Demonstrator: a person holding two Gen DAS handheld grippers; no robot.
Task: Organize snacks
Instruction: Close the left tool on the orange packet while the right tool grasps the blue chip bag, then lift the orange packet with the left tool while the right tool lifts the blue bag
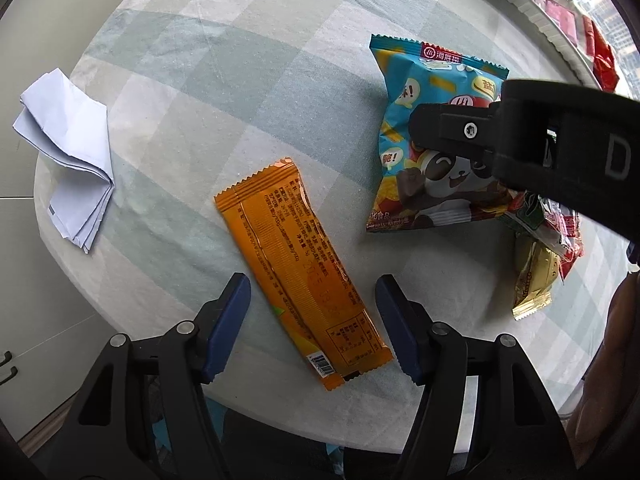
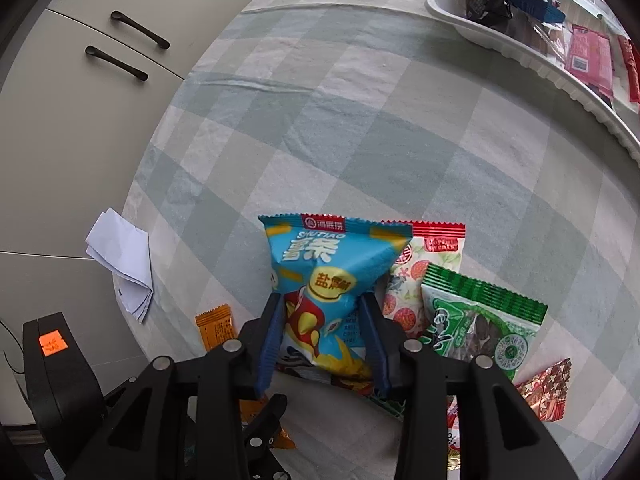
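Note:
A blue chip bag (image 2: pixel 324 280) lies on the checked tablecloth; my right gripper (image 2: pixel 326 336) is shut on it, fingers pinching its lower half. It also shows in the left wrist view (image 1: pixel 424 152), with the right gripper's black body (image 1: pixel 520 140) over it. An orange bar wrapper (image 1: pixel 304 268) lies lengthwise on the cloth, and my left gripper (image 1: pixel 312 320) is open with a finger on each side of its near end. A white tray (image 2: pixel 516 52) holding several snacks stands at the back right.
Beside the blue bag lie a red-white packet (image 2: pixel 432 264), a green packet (image 2: pixel 480 320), a red patterned wrapper (image 2: pixel 548 388) and a gold packet (image 1: pixel 532 276). Folded white paper (image 1: pixel 68 152) lies near the table's left edge. Cabinet doors (image 2: pixel 100 80) stand beyond it.

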